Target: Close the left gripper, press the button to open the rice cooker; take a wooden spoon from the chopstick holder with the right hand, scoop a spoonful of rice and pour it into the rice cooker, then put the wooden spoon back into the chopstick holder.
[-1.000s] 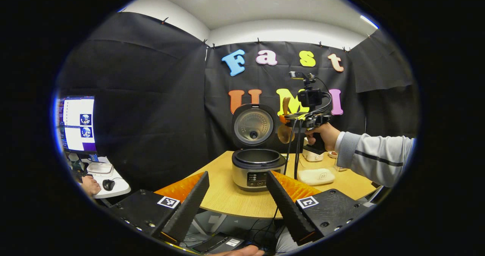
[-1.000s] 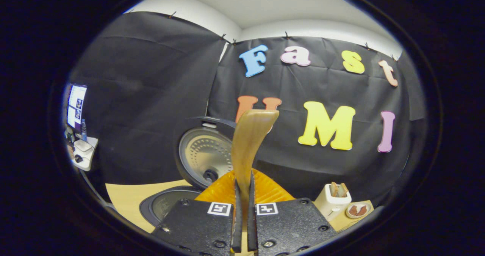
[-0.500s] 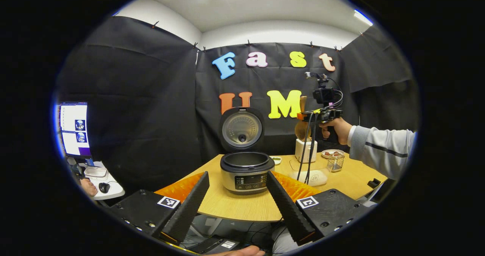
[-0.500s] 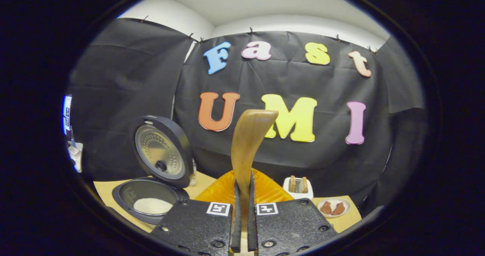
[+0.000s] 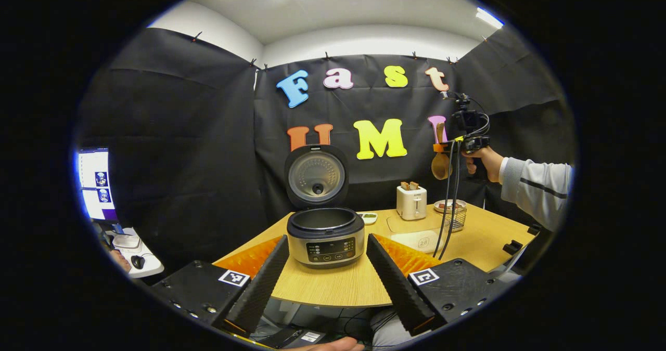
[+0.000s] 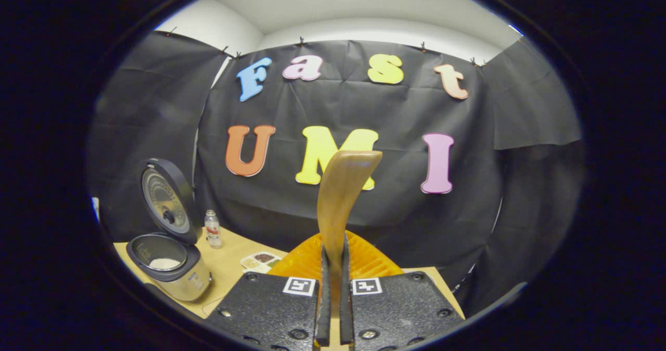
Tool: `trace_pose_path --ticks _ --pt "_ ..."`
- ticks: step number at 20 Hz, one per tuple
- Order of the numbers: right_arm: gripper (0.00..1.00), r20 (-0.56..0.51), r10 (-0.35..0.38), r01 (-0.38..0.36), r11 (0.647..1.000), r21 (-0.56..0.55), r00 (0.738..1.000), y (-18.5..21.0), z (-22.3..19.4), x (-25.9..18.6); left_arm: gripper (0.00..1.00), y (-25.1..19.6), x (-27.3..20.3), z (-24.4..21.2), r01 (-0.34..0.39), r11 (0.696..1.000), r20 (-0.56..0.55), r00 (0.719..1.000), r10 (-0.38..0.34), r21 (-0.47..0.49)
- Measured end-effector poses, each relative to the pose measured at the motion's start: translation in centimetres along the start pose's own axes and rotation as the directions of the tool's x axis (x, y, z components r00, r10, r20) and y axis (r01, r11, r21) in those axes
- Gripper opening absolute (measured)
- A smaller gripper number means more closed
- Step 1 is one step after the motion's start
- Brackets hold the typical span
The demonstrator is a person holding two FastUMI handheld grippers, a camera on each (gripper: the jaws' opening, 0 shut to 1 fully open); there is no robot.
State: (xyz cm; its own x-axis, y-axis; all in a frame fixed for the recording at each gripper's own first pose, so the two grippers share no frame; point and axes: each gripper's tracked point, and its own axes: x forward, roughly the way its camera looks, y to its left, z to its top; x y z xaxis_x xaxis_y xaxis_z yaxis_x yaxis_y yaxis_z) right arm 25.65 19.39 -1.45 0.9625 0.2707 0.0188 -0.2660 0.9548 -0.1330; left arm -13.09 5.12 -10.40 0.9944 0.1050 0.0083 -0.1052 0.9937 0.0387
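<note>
The wooden spoon (image 6: 341, 205) stands upright, its handle pinched between the right gripper (image 6: 333, 309) fingers, high above the desk's (image 5: 333, 283) far right side, above the wire chopstick holder (image 5: 457, 217). The rice cooker (image 5: 325, 236) sits open with rice inside. To finish well, keep the spoon vertical and lower its bowl straight into the holder. Compared with a second ago, the spoon has travelled rightward, away from the cooker. The left gripper (image 5: 328, 283) fingers are spread, empty.

I see a white two-slot toaster (image 5: 411, 202) standing on the pale wooden table (image 5: 338, 283), a clear plastic water bottle (image 6: 212, 229) left of it, a lit monitor (image 5: 95, 184) far left.
</note>
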Motion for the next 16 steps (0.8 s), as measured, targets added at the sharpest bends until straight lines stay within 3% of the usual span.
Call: trace_pose_path --ticks 3,8,10,16 --pt "0.13 0.008 -0.036 0.036 0.999 0.016 0.999 -3.6 -0.6 -0.3 0.96 -1.3 0.3 0.4 0.039 0.998 0.005 0.999 -0.039 -0.039" --pt "0.13 -0.047 -0.059 0.063 0.992 0.111 0.997 -6.2 -4.9 0.6 0.96 -1.4 0.8 1.5 0.038 0.996 0.038 0.999 -0.035 -0.079" --pt "0.13 -0.058 -0.098 0.105 0.986 0.129 0.993 -7.8 -7.2 1.0 0.96 -1.4 1.0 1.7 0.036 0.996 0.048 0.998 -0.032 -0.087" --pt "0.13 -0.120 -0.112 0.132 0.976 0.175 0.986 -9.0 -13.5 2.5 0.96 -2.2 3.0 2.1 0.072 0.993 0.085 0.994 -0.064 -0.092"
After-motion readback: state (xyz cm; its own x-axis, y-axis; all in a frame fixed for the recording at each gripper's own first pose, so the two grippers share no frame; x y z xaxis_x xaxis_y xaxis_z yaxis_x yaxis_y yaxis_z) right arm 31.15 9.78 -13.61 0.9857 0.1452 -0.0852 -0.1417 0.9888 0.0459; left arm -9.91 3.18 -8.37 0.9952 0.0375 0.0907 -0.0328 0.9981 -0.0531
